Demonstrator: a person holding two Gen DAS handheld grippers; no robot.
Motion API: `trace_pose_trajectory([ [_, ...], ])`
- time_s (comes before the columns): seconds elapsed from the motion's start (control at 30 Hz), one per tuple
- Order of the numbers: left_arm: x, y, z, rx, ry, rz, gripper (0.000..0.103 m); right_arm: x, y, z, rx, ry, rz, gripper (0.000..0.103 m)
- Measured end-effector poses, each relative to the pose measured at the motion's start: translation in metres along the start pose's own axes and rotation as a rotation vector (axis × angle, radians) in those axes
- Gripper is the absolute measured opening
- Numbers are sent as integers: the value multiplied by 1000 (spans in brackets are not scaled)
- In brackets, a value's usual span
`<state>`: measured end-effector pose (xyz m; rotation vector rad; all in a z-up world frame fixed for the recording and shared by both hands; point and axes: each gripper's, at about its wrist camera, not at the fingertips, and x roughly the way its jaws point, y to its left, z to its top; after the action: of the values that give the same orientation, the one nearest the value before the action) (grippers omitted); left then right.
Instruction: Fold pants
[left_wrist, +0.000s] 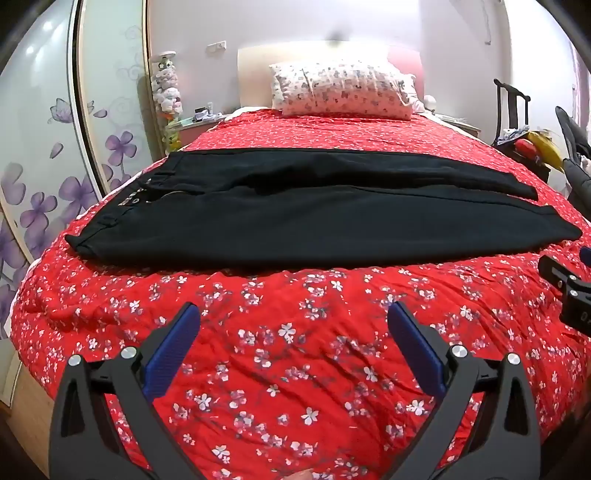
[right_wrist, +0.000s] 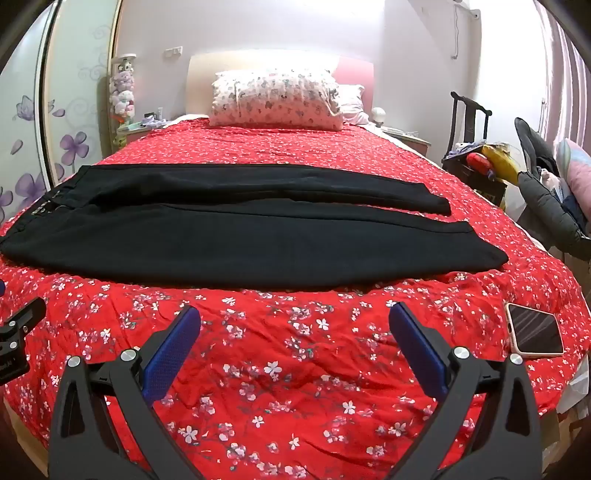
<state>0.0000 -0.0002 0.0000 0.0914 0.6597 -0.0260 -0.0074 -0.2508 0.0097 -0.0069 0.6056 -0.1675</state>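
Black pants (left_wrist: 314, 210) (right_wrist: 155, 229) lie flat across the red flowered bedspread (left_wrist: 295, 332) (right_wrist: 295, 350), waistband to the left and both leg ends to the right, one leg beside the other. My left gripper (left_wrist: 293, 314) hovers open above the bedspread, well short of the pants' near edge, nothing between its blue pads. Further right, my right gripper (right_wrist: 294, 314) is also open and empty, equally short of the pants. Each view catches a black part of the other gripper at its side edge.
A phone (right_wrist: 535, 330) lies on the bedspread near the right edge. A patterned pillow (left_wrist: 343, 90) rests at the headboard. A flowered wardrobe door (left_wrist: 44, 166) stands left of the bed. A chair with clutter (right_wrist: 491, 158) and a grey garment stand to the right.
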Motion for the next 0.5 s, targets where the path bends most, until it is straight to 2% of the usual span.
trace_pose_trajectory([
  [0.5,0,0,0,-3,0,-2,101,1,-1,0,2,2,2,102],
])
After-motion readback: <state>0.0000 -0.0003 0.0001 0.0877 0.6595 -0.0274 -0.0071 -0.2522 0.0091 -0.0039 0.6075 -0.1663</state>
